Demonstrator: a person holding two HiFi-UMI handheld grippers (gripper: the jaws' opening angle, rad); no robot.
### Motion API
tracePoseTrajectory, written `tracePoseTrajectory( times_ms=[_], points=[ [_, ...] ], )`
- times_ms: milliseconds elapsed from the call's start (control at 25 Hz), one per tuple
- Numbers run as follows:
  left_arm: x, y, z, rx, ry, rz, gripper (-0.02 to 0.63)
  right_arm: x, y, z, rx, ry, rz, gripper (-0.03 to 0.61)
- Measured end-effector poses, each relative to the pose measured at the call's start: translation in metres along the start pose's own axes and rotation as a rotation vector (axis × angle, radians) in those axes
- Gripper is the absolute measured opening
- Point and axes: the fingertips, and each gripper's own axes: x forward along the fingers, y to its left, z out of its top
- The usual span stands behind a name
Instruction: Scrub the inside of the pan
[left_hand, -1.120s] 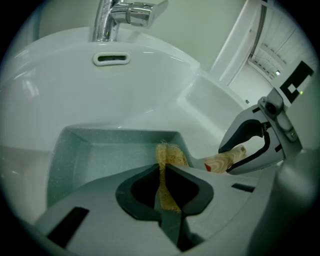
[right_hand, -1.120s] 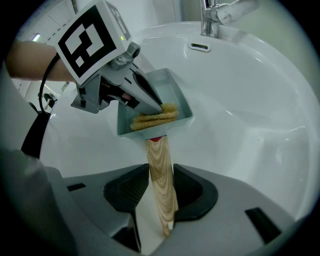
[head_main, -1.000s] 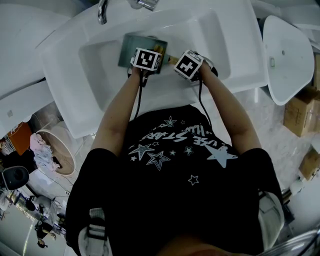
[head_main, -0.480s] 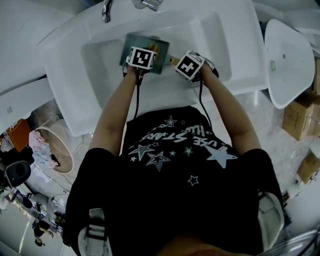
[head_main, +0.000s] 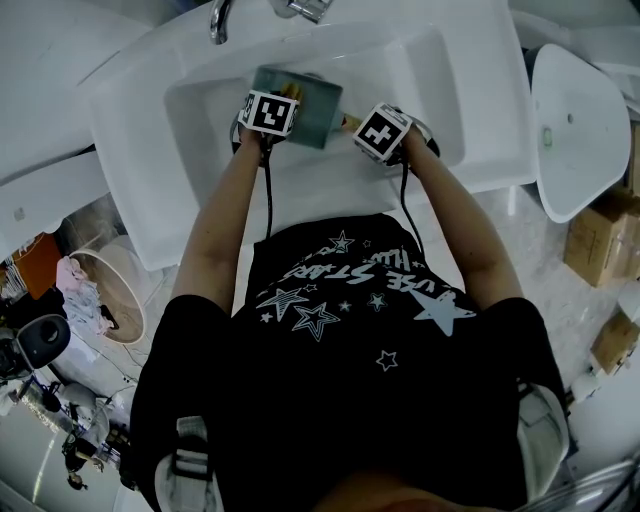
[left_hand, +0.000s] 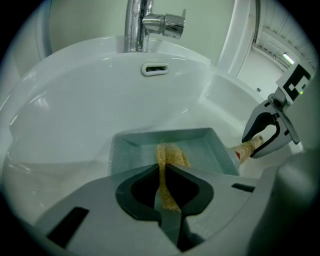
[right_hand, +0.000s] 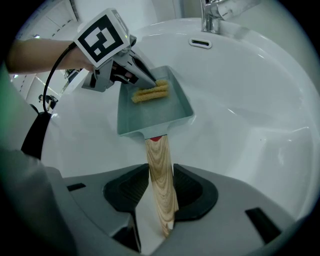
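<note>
**Scrubbing in progress**
pan (right_hand: 150, 112) is sitting in the sink (head_main: 440, 80) basin. right tool (right_hand: 159, 200) is clamping its wooden handle (right_hand: 159, 170) to steady it. left tool (left_hand: 162, 170) is pinching the scrub pad (left_hand: 170, 152), pressing it onto the pan's floor.

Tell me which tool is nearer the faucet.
Left. The left tool holds a scrubber in the pan, in front of the faucet; the right tool grips the pan's handle, farther away.
</note>
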Motion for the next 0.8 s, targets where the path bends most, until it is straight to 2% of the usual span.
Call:
tracePoseTrajectory(
  times_ms=[400, 800],
  points=[
    [-0.002, 0.022, -0.002, 0.181, 0.056, 0.122, 0.043, 0.000, -0.001, -0.009, 0.019, 0.040, -0.003, 0.150],
    [-0.004, 0.029, -0.002, 0.207, 0.070, 0.176, 0.043, 0.000, -0.002, 0.000, 0.006, -0.002, -0.001, 0.150]
  ],
)
